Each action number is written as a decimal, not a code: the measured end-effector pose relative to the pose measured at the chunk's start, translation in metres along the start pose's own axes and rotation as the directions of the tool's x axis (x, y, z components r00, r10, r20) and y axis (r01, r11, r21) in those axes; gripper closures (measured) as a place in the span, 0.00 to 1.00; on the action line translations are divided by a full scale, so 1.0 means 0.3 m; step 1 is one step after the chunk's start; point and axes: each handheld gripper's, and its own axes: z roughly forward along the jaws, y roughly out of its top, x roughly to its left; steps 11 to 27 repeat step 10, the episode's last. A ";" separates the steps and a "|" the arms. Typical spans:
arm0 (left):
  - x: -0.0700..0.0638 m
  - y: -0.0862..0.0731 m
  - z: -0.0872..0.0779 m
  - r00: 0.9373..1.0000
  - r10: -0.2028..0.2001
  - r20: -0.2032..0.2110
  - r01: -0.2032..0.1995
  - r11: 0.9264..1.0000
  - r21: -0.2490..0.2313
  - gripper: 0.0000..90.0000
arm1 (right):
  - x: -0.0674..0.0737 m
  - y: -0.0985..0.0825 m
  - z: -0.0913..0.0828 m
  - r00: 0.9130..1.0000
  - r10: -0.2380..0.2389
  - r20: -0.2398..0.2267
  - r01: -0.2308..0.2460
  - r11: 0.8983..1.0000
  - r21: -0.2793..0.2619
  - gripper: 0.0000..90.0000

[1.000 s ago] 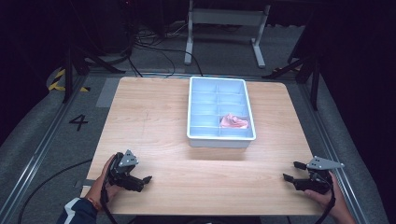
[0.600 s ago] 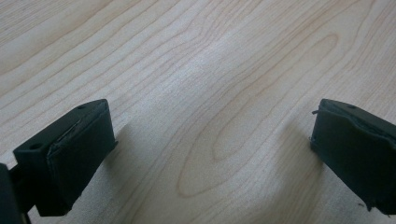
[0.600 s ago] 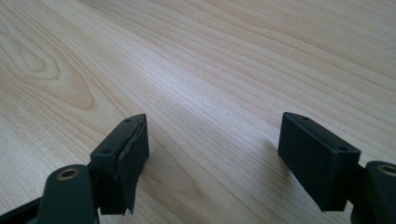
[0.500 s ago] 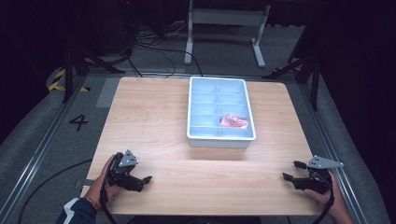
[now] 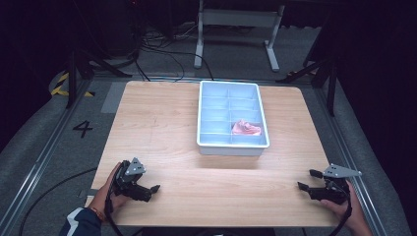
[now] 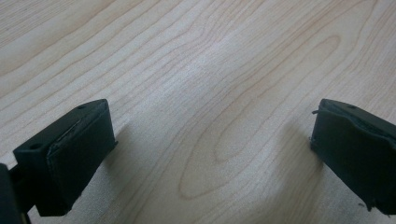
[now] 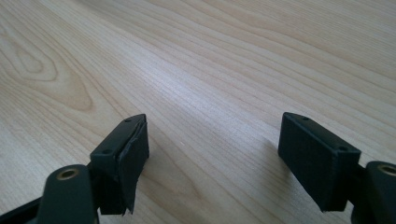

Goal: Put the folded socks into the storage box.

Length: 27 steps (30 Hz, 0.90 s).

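Left hand-held gripper (image 5: 153, 189) sits near the desk (image 5: 162, 123) front-left corner, jaws wide apart w/ bare wood between, nothing held. Right hand-held gripper (image 5: 307, 180) near front-right corner, same: jaws spread, empty, low over the desk surface. Pink item (image 5: 246, 128) lies in the white divider tray (image 5: 200, 118) at desk centre-back, right column, 2nd compartment from the near end, well apart from both grippers.

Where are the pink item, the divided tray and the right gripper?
pink item (image 5: 246, 128): high view, middle of its crumpled surface.
divided tray (image 5: 233, 150): high view, near outer wall.
right gripper (image 5: 310, 180): high view, midway between its open fingertips.
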 end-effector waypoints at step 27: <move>0.000 0.000 0.000 1.000 0.000 0.000 0.000 1.000 0.000 0.00 | 0.000 0.000 0.000 1.000 0.000 0.000 0.000 1.000 0.000 0.28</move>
